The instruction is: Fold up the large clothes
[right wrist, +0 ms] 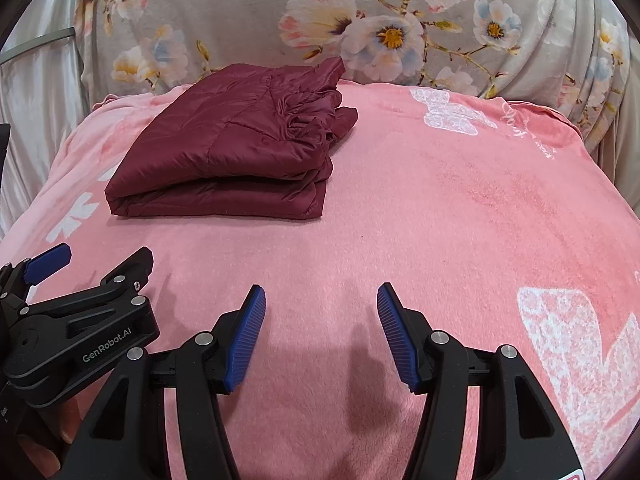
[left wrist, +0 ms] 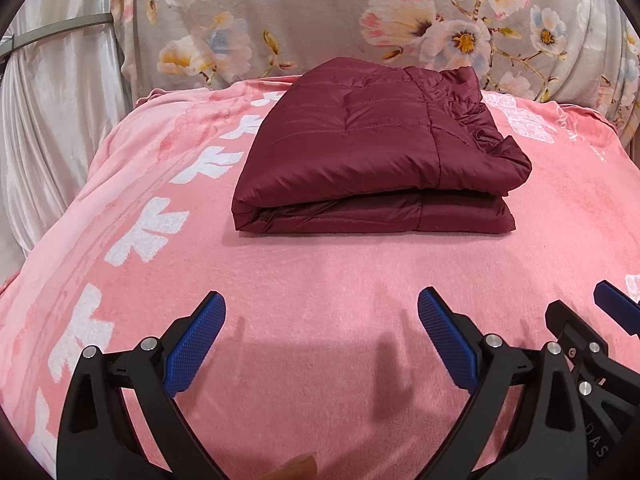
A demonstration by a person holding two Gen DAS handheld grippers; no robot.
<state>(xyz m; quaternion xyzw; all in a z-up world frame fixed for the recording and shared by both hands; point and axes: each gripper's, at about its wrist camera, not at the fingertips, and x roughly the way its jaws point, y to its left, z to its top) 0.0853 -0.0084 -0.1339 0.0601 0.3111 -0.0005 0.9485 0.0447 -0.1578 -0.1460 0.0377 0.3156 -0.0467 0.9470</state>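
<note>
on the pink blanket (left wrist: 320, 280) lies a folded maroon jacket (left wrist: 372, 148), both grippers' jaws released, empty.

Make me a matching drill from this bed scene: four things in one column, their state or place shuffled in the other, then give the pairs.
1. maroon quilted puffer jacket
2. pink fleece blanket with white butterfly prints
3. grey floral fabric
4. left gripper

A. spread flat under the garment
B. open, holding nothing, above bare blanket
C. folded into a compact stack
D. draped upright behind the bed surface

Pairs: 1-C, 2-A, 3-D, 4-B
</note>
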